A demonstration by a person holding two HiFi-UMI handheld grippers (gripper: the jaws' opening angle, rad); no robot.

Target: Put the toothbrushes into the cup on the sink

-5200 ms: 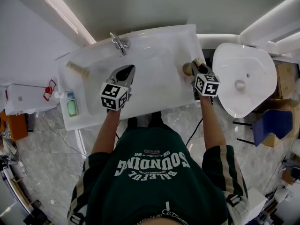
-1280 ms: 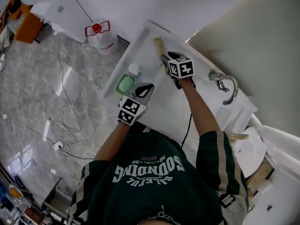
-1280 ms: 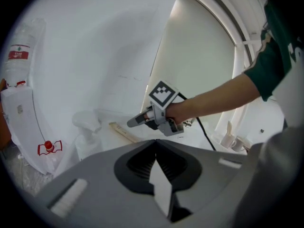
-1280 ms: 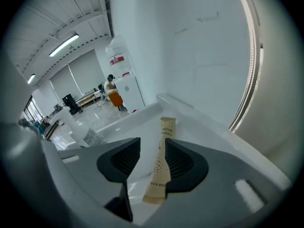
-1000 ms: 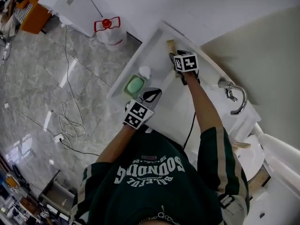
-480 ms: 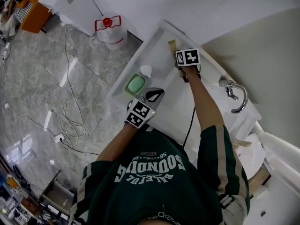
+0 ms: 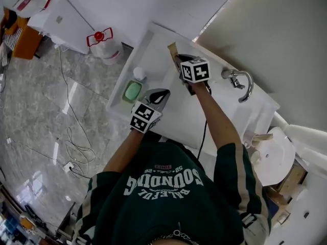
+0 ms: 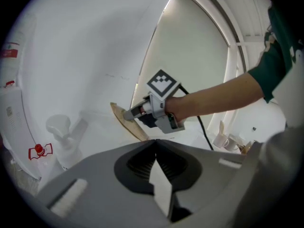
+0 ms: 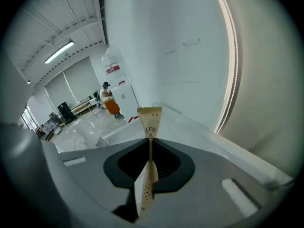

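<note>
My right gripper [image 7: 177, 61] is shut on a tan paper-wrapped toothbrush [image 7: 172, 49] over the back left part of the white sink [image 7: 214, 117]. In the right gripper view the flat packet [image 9: 150, 121] stands on edge, pinched between the jaws of the right gripper [image 9: 150, 148]. The left gripper view shows the same packet [image 8: 126, 123] sticking out past the right gripper [image 8: 132, 114]. My left gripper [image 7: 161, 93] hovers near the sink's front edge, shut with nothing in it [image 8: 156, 148]. The cup [image 7: 254, 139] stands at the sink's far right end with a toothbrush in it [image 8: 221, 137].
A green soap dish [image 7: 132, 91] and a white pump bottle [image 7: 138, 73] sit at the sink's left end. The chrome faucet [image 7: 238, 80] rises at the back. A red-capped jug [image 7: 99, 38] stands on the floor, and a white round fixture [image 7: 273, 160] is beyond the cup.
The right gripper reached the wrapped toothbrush at the sink's back left and has closed on it. The left gripper has stayed near the front edge. The head view shifted.
</note>
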